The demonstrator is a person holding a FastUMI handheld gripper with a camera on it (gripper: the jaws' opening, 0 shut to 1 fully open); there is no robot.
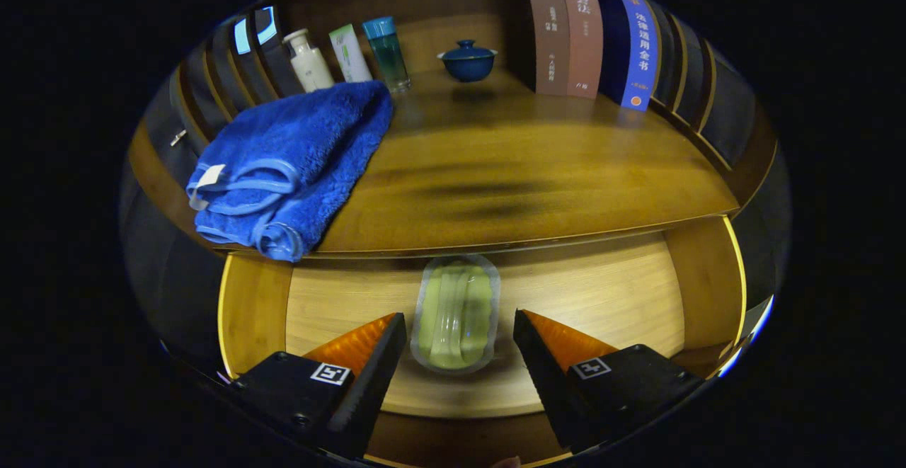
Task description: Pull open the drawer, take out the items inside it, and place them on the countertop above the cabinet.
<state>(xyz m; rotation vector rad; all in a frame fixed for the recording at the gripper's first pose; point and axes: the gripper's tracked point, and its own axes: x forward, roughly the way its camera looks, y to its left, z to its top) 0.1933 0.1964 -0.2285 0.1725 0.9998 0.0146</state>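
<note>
One soap dish (455, 314) lies on the floor of the open drawer (609, 291), between the spread fingers of the gripper (460, 326), which touch nothing. On the countertop (524, 170) above, one folded blue towel (290, 163) sits at the left, overhanging the near edge. Far back stand three bottles (347, 54), one lidded blue bowl (467, 59) and, to the right, a row of books (601, 36).

You've got a pale green dish (455, 314) with a clear rim on the light wood drawer (609, 298), a bright blue towel (297, 160) on the amber countertop (524, 170), a dark blue bowl (467, 61), brown and blue books (587, 32).
</note>
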